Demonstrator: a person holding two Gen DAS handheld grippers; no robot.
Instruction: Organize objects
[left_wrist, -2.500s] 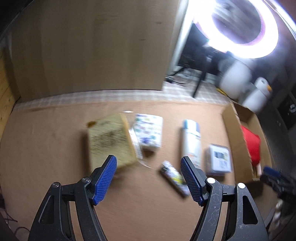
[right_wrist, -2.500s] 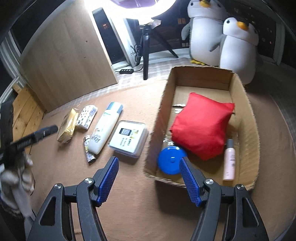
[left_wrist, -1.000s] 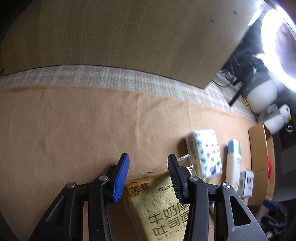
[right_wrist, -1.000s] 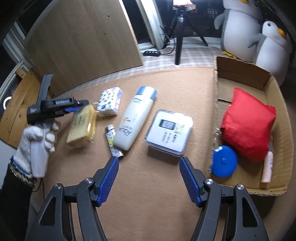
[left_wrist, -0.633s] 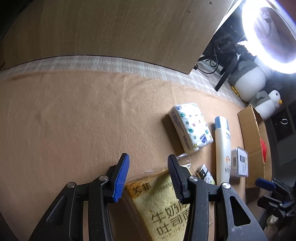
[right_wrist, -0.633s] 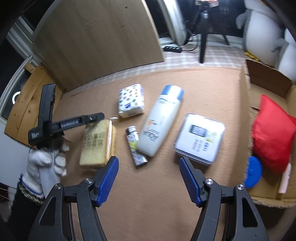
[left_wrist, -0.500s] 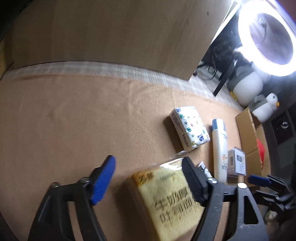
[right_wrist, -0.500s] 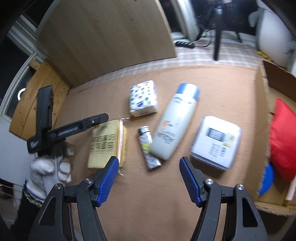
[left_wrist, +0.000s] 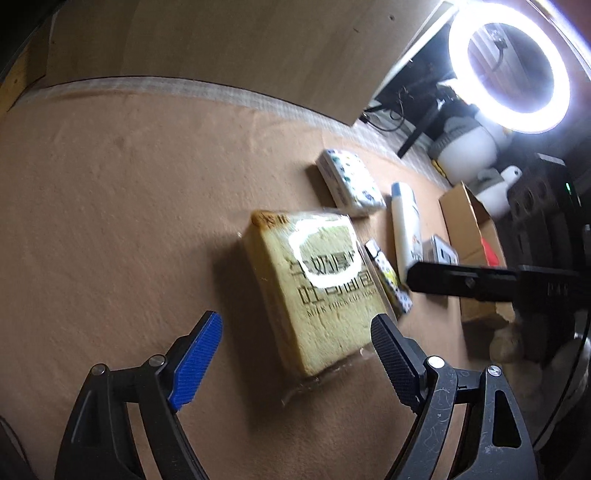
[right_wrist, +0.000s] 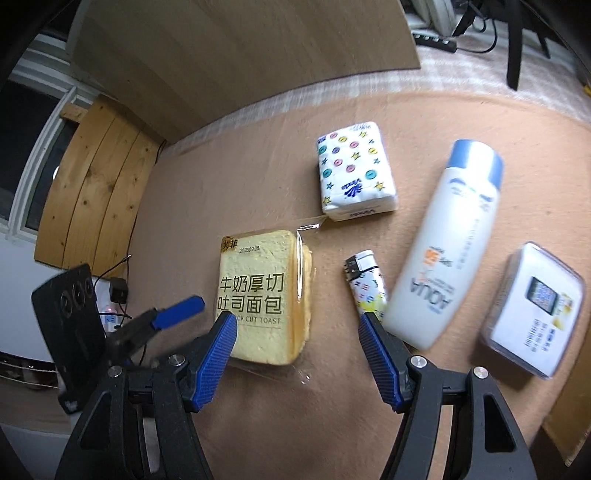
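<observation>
Hovering wide open, the left claw (left_wrist: 295, 354) and right claw (right_wrist: 297, 356) hang just short of the toast pack (right_wrist: 264, 295), lighter (right_wrist: 365, 286) lying just beside it.

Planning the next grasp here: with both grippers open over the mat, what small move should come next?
Probably ease the right gripper down over the toast pack and close: its open fingers already bracket that pack, which lies flat and free.
</observation>
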